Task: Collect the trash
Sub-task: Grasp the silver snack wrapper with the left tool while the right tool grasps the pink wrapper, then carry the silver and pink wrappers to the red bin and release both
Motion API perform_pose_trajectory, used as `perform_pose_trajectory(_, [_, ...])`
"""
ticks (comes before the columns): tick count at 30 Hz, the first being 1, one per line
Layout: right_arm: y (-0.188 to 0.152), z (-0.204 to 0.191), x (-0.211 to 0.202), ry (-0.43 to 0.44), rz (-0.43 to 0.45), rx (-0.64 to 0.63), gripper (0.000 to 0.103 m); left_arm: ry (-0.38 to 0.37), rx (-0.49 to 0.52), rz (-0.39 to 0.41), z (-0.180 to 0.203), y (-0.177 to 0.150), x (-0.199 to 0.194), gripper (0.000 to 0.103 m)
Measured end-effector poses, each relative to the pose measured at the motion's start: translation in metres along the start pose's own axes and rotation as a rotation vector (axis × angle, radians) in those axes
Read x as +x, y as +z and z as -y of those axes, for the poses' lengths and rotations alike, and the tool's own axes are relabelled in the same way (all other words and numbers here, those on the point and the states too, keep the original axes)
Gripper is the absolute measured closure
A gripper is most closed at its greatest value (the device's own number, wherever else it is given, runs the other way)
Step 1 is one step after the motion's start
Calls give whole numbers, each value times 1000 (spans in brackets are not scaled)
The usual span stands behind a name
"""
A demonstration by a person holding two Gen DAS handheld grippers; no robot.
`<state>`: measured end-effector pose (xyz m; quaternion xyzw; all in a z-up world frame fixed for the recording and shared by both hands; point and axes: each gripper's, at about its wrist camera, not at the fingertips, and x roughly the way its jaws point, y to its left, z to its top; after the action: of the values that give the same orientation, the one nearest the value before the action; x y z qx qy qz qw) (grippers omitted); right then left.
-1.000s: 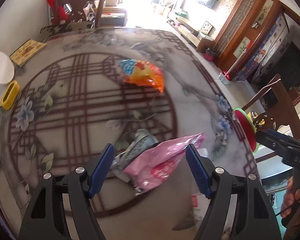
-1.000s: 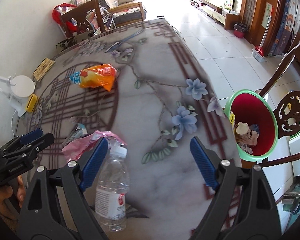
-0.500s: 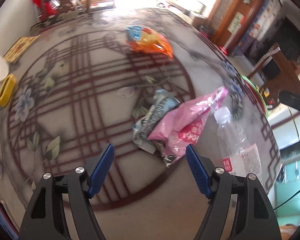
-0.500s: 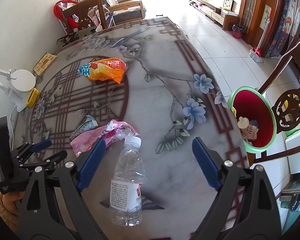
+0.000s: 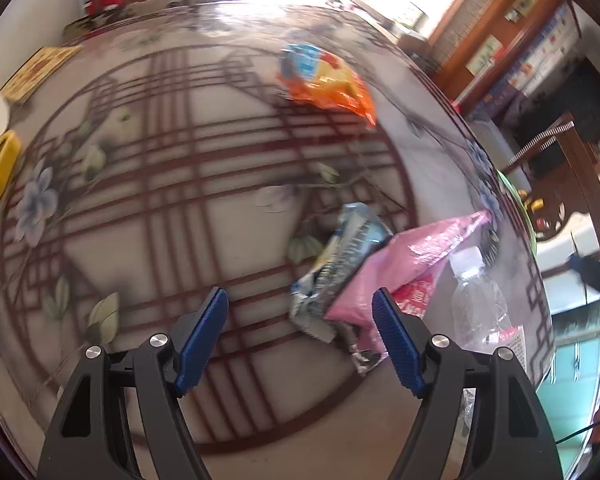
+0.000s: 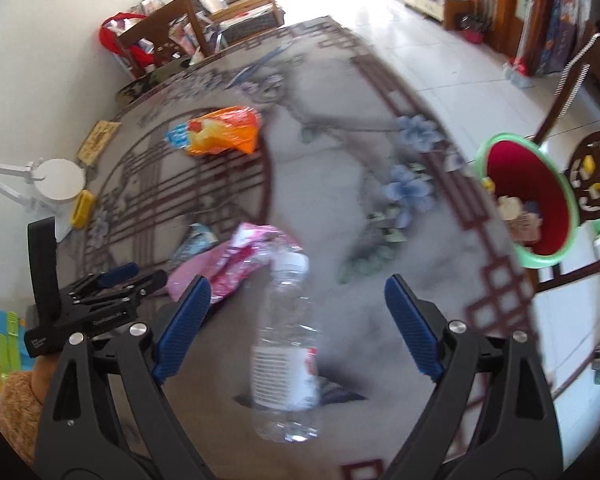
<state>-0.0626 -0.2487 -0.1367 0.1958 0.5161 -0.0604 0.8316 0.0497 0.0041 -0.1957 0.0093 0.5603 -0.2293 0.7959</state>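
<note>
Right gripper (image 6: 296, 320): we are holding its ribbed blue jaws wide, empty, either side of the bottle.
Left gripper (image 5: 300, 336): we are keeping it spread above the wrappers, gripping nothing.
Bottle (image 6: 288, 344): clear crinkled plastic, white cap, lying near the table's (image 6: 340, 184) near edge.
Pink bag (image 5: 400, 264): glossy, crumpled, overlapping a silvery wrapper (image 5: 340, 256).
Orange bag (image 6: 224, 130): puffy foil, mid-table.
Bin (image 6: 528, 200): round, red inside, green-rimmed, beyond the right edge.

Clear plastic water bottle (image 6: 288, 344) lies on desk (image 6: 340, 208) nr front edge; pink plastic wrapper (image 6: 228, 264) touches its cap, silver-blue wrapper (image 5: 340, 264) beside; orange snack bag (image 6: 220, 132) twd far edge. Red bin w/ green rim (image 6: 528, 200) off right edge.
</note>
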Motion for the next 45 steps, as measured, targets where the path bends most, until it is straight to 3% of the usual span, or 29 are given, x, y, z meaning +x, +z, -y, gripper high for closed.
perform_pose_trajectory(4, [2, -20, 42, 182, -130, 67, 16, 10, -35, 24, -8, -6, -12, 32])
perform_pose_trajectory(10, [15, -46, 85, 88, -142, 30, 16, 3, -95, 41, -17, -17, -25, 32])
perform_pose_trajectory(12, [21, -45, 95, 65, -146, 37, 21, -2, -103, 38, -17, -18, -26, 32])
perform_pose_trajectory(15, [30, -43, 108, 22, -122, 24, 44, -6, -94, 31, -15, -16, -23, 32])
perform_pose_trajectory(16, [33, -42, 114, 21, -133, 19, 62, -7, -89, 30, -13, -14, -21, 32])
perform_pose_trajectory(17, [35, -40, 121, 31, -156, 25, 74, -10, -87, 29, -13, -11, -20, 32])
perform_pose_trajectory(18, [36, -37, 124, 45, -166, 35, 75, -13, -83, 29, -12, -8, -18, 32])
perform_pose_trajectory(20, [38, -35, 119, 83, -150, 37, 87, -19, -74, 26, -9, -2, -14, 32])
perform_pose_trajectory(23, [43, -35, 96, 125, -95, 7, 94, -35, -53, 12, -4, 6, -6, 32])
perform_pose_trajectory(28, [49, -27, 43, 146, 11, -46, 94, -58, -26, -30, 7, 13, 16, 32])
perform_pose_trajectory(31, [50, -22, 30, 154, 32, -35, 94, -59, -12, -49, 17, 13, 30, 33])
perform_pose_trajectory(33, [51, -20, 27, 163, 31, -23, 94, -55, -7, -53, 21, 13, 37, 43])
perform_pose_trajectory(36, [50, -22, 25, 174, 34, -22, 94, -51, -8, -65, 26, 12, 45, 65])
perform_pose_trajectory(37, [50, -23, 25, 177, 34, -26, 94, -52, -8, -69, 27, 12, 46, 80])
perform_pose_trajectory(39, [49, -25, 24, 183, 35, -35, 94, -50, -11, -60, 28, 11, 43, 82])
perform_pose_trajectory(45, [46, -37, 10, 191, 67, -78, 94, -10, -37, 68, 28, 13, 0, 83])
